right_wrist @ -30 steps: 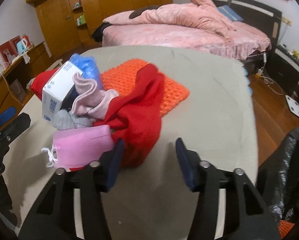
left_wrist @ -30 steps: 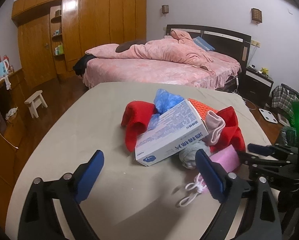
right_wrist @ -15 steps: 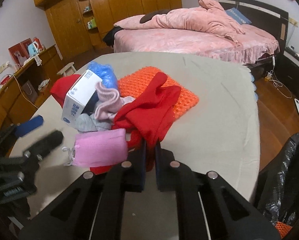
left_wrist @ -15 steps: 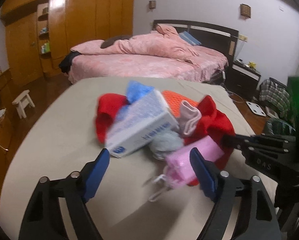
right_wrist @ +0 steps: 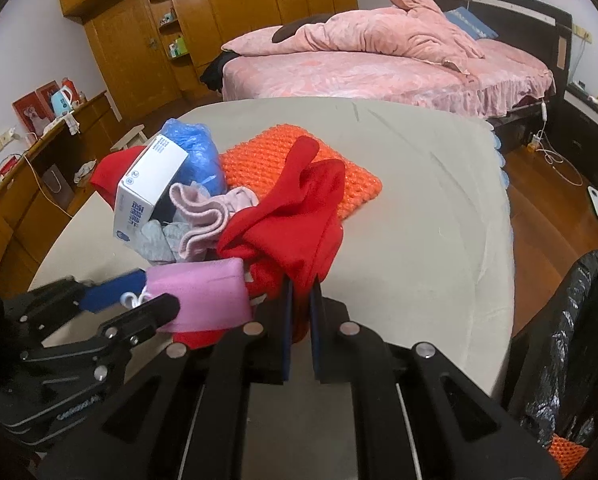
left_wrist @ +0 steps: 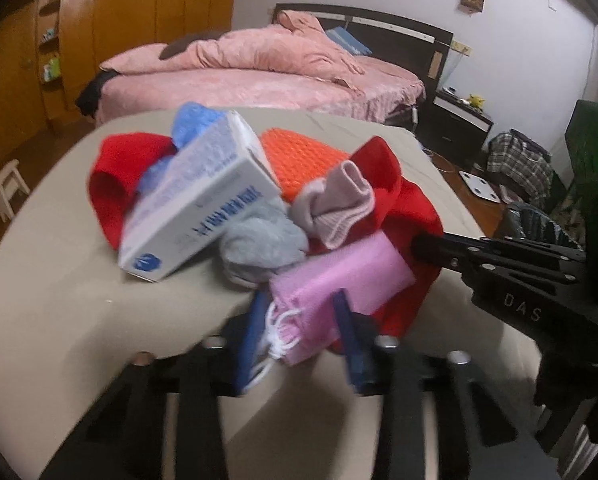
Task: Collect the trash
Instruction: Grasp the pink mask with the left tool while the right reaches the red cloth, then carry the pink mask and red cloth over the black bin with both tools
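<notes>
Left wrist: left gripper (left_wrist: 301,330) jaws closing around pink pouch (left_wrist: 339,280); right gripper (right_wrist: 299,312) pinching red cloth (right_wrist: 295,220).

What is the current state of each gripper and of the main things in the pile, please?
left gripper: closing around the pink pouch
right gripper: shut on the red cloth
white box: closed, tilted on the pile
black bin bag: open

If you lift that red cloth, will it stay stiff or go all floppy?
Probably floppy: the red cloth already lies in soft folds and droops where the right gripper pinches its edge. It looks light, so it should lift easily. It drapes against the pink sock and the pink mask, so it may drag them along.
</notes>
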Demonstrator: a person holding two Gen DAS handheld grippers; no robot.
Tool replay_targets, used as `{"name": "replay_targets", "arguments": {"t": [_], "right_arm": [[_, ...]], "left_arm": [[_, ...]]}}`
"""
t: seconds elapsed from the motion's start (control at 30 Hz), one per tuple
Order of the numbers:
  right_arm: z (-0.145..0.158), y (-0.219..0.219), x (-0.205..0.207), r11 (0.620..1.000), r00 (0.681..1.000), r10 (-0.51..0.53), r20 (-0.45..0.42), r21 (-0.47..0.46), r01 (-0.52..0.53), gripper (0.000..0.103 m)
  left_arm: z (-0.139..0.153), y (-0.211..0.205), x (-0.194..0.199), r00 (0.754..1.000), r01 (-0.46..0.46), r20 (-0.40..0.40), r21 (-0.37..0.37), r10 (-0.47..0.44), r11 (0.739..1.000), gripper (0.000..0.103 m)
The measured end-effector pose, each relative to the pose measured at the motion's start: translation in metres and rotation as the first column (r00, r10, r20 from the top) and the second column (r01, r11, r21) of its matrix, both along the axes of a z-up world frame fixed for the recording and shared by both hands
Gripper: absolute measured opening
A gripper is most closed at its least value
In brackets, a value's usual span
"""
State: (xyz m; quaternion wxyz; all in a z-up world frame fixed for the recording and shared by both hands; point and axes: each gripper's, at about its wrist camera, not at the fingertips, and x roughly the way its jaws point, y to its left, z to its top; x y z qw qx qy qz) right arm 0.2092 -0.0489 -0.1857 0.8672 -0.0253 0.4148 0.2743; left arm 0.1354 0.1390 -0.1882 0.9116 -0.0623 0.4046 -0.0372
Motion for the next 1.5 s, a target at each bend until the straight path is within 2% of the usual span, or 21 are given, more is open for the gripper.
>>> {"name": "replay_targets", "arguments": {"t": [0.07, 0.17, 0.53, 0.73, 1.13, 1.5], "right_arm": [[0.004, 0.000, -0.001, 1.000, 1.000, -0.001, 0.004, 0.007, 0.001, 0.007], [0.009, -0.004, -0.001, 1.000, 1.000, 0.000, 0.015, 0.018, 0.000, 0.007], [0.044, -0.012, -0.016, 0.999, 0.997, 0.001, 0.082, 0.050, -0.005, 0.007], [0.062, -0.026, -0.021, 0.997, 0.995, -0.017, 0.099, 0.075, 0.010, 0.007], [0.097, -0.051, -0.041, 0.995, 0.987, -0.040, 0.157, 0.097, 0.025, 0.007], [0.122, -0.082, -0.058, 0.993, 0.975, -0.077, 0.209, 0.105, 0.056, 0.007]], "left_arm": [[0.000, -0.004, 0.001, 1.000, 0.014, -0.009, -0.013, -0.015, 1.000, 0.008], [0.005, -0.005, -0.002, 1.000, 0.012, 0.016, -0.009, -0.012, 1.000, 0.004], [0.049, 0.001, -0.017, 0.992, -0.026, 0.126, -0.009, 0.027, 1.000, 0.004], [0.071, 0.007, -0.027, 0.983, -0.056, 0.174, 0.015, 0.052, 0.998, 0.004], [0.097, -0.002, -0.037, 0.971, -0.073, 0.230, 0.035, 0.063, 0.997, 0.004], [0.118, -0.028, -0.039, 0.963, -0.040, 0.270, 0.042, 0.027, 0.998, 0.004]]}}
